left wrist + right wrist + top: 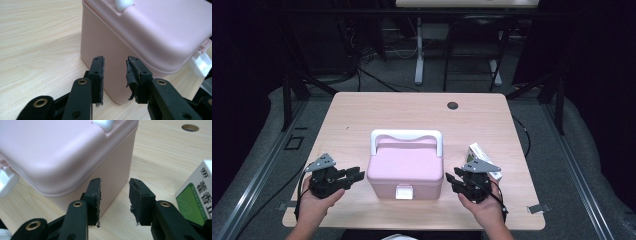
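My left gripper [354, 176] and right gripper [453, 179] sit at the near end of the bench [362, 115], one on each side of the pink box [404, 167], jaws pointed inward at its side walls. Both sets of jaws stand released, with nothing between the pads. In the left gripper view the jaws [115, 75] frame the box's near corner [107, 50] without touching it; in the right gripper view the jaws [115, 197] do the same at the opposite corner [117, 170]. I judge this symmetric placement to be a two-sided position on the box, keeping it centred between my hands.

The box stands upright in the middle of the bench, toward the near edge. Its lid is down, and a white latch [404, 192] faces me on the front wall. A white handle [406, 136] lies folded back beyond the lid. The body is smooth, rounded plastic.

A white and green carton [479, 156] lies just beyond my right gripper, apart from the box. Farther off, a round hole [452, 105] sits in the bench top.
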Demonstrator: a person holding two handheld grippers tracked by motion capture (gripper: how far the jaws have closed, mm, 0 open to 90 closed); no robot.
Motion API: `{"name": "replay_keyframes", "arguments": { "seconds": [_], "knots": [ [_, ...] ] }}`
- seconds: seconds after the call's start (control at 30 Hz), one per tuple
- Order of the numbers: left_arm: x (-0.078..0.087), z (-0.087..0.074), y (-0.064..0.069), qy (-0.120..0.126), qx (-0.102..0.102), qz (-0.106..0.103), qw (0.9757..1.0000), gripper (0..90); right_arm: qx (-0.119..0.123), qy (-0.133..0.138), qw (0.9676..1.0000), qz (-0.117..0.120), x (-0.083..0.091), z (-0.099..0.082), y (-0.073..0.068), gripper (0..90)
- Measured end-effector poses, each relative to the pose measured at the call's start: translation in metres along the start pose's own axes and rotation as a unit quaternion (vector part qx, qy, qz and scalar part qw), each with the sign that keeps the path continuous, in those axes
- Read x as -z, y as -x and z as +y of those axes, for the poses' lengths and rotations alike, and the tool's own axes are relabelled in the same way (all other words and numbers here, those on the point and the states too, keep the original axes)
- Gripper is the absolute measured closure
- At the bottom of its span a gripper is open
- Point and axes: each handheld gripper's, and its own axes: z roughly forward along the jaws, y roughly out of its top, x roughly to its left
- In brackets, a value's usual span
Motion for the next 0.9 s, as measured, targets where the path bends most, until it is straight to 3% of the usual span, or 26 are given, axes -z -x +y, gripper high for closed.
{"name": "replay_keyframes", "arguments": {
  "seconds": [0.13,0.47,0.9],
  "knots": [
    [0.006,0.012,0.001,0.002,-0.002,-0.003,1.0000,62.3,0.019,0.014,0.9997,0.003,0.007,0.014,-0.001,58.1],
    [0.015,0.040,0.001,-0.005,0.002,0.000,1.0000,58.8,0.015,0.003,0.9998,0.009,0.009,0.044,0.002,52.0],
    [0.001,0.082,0.005,-0.013,-0.005,-0.015,0.9998,52.8,0.016,-0.004,0.9997,0.020,0.004,0.088,-0.003,54.7]
  ]
}}
